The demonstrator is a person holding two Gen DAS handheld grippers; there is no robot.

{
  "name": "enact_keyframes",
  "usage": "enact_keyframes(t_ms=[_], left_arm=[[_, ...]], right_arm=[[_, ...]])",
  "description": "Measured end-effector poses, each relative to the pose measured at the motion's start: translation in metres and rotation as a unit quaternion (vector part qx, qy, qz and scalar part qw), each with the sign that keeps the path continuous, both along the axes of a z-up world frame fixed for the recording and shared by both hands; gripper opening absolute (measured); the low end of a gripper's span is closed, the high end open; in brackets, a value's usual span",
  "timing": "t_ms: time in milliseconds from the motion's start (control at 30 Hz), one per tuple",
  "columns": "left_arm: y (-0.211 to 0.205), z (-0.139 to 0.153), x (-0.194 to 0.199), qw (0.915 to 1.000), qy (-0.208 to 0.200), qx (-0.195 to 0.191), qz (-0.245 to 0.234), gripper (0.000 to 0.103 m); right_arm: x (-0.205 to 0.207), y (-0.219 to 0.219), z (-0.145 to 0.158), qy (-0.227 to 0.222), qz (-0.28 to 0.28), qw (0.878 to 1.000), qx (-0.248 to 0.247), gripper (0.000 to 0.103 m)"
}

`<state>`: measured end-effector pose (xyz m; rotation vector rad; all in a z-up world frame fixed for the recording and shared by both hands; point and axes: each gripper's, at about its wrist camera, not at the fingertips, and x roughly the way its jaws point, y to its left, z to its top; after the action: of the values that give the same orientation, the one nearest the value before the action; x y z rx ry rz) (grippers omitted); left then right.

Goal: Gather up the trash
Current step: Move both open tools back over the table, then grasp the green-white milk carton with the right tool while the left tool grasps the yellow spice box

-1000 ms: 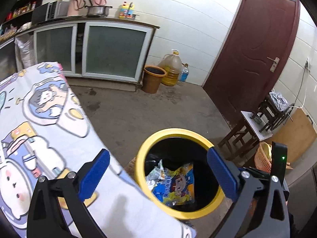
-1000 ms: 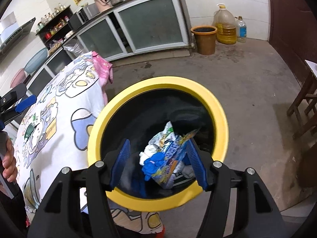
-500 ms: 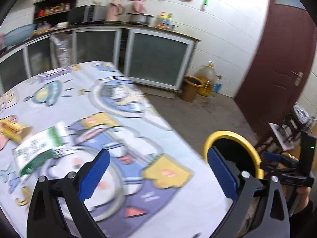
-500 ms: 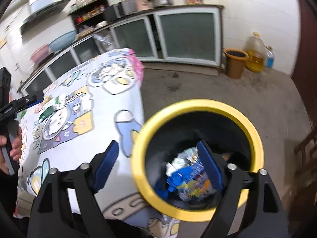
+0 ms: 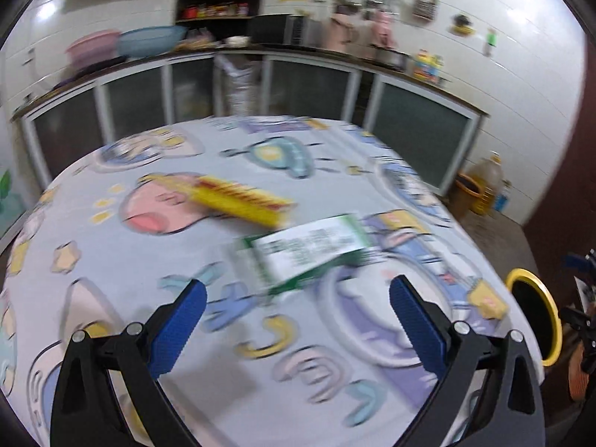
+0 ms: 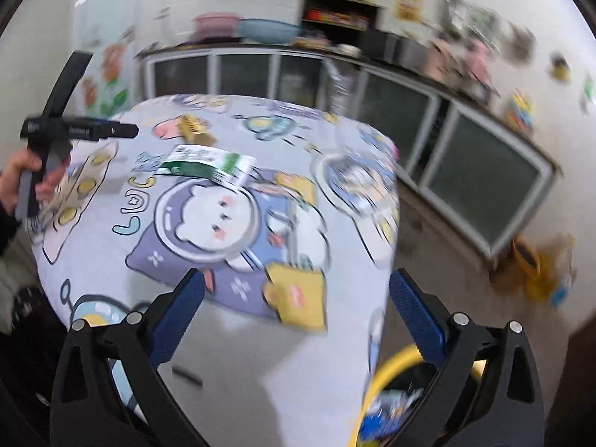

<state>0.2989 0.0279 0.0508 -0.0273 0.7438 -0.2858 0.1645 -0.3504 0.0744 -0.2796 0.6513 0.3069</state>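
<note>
Two views take in one round worktop draped in a cartoon-print cloth, which fills most of each frame; both pictures are smeared by motion blur.

Behind it, across the upper part of both views, runs a long counter with glass-fronted cabinets, bowls and kitchen things on top.

The yellow-rimmed bin stands off the worktop's edge at the far right of the left wrist view; in the right wrist view its rim shows at the bottom, partly behind the right-hand finger, with colourful wrappers inside.

On the cloth lies a green-and-white carton, flat, in the middle of the left wrist view, just above and between the blue pads, not touching them. In the right wrist view the same carton lies in the upper left, well apart from the near jaws. A yellow box lies just beyond it, up and to the left; in the right wrist view it is small and far.

The left gripper has its jaws spread wide with nothing between them. The right gripper has just been opening, and its jaws now stand spread wide and empty over the cloth's near edge. A hand at the left edge of the right wrist view grasps the other tool's handle.
</note>
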Motion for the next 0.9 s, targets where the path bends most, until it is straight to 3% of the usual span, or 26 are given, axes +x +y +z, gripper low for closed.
enact_keyframes(t_ms=[100,167,300,400,533,667,767,900], left_arm=[[0.035,-0.005,-0.003,0.9993,0.008,-0.010,0.034,0.095],[0.055,-0.007,-0.008,0.9985,0.011,-0.020,0.051,0.095],[0.084,-0.010,-0.018,0.9958,0.018,-0.056,0.070,0.095],[0.097,-0.013,-0.026,0.9940,0.021,-0.079,0.072,0.095],[0.104,-0.012,-0.035,0.9927,0.016,-0.093,0.076,0.095],[0.115,-0.011,-0.038,0.9910,0.012,-0.107,0.079,0.095],[0.121,-0.012,-0.035,0.9896,0.016,-0.116,0.083,0.095],[0.125,-0.016,-0.029,0.9893,0.018,-0.118,0.084,0.095]], right_arm=[[0.025,0.040,0.003,-0.015,0.064,0.997,-0.043,0.095],[0.049,0.076,0.004,-0.013,0.125,0.988,-0.085,0.095],[0.090,0.141,-0.001,-0.008,0.238,0.954,-0.183,0.095],[0.134,0.180,-0.006,0.038,0.304,0.926,-0.221,0.095],[0.179,0.215,-0.022,0.092,0.348,0.896,-0.261,0.095],[0.204,0.235,-0.039,0.149,0.382,0.869,-0.276,0.095],[0.214,0.245,-0.060,0.172,0.399,0.843,-0.318,0.095],[0.223,0.249,-0.071,0.215,0.412,0.827,-0.316,0.095]])
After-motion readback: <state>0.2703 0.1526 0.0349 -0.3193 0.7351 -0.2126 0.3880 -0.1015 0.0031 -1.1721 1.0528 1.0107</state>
